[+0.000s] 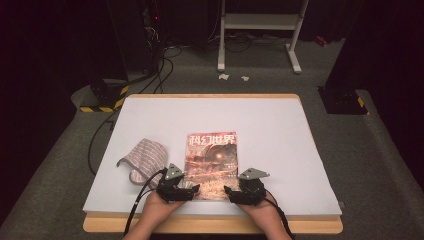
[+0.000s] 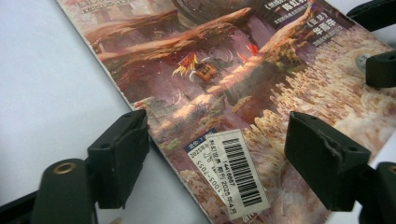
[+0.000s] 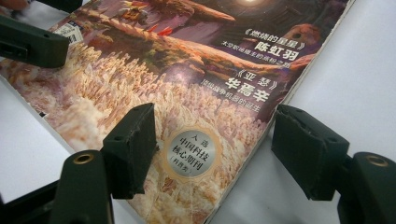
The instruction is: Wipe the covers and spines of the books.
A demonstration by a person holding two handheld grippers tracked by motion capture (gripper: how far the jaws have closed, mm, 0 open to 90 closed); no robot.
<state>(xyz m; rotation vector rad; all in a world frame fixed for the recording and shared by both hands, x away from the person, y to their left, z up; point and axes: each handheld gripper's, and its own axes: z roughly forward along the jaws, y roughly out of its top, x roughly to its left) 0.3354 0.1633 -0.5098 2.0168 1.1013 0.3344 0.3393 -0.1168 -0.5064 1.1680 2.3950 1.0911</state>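
Straddling the near left corner of the glossy magazine with the reddish-brown painted cover [image 2: 224, 84], the left gripper [image 2: 217, 154] has its black jaws spread wide, one over the white counter [image 1: 270, 115] and one over the cover, pressing on nothing; a white barcode sticker [image 2: 236, 172] lies between them. The right gripper [image 3: 212, 149] hangs likewise over the near right corner, jaws wide apart and gripping nothing, one over the cover beside a round silver seal [image 3: 191, 153], the other past the magazine's edge over bare counter. Whether any jaw tip touches the paper cannot be told. In the high view both hands hide the magazine's near edge, and the grey three-cornered plates cover part of its lower corners. The magazine lies flat near the counter's near middle. Just left of it, apart from it, lies a crumpled striped pinkish-grey cloth [image 1: 142, 157]. Beyond the counter, on the dark floor, stand a white metal stand [image 1: 260, 30] and black cables [image 1: 160, 70].
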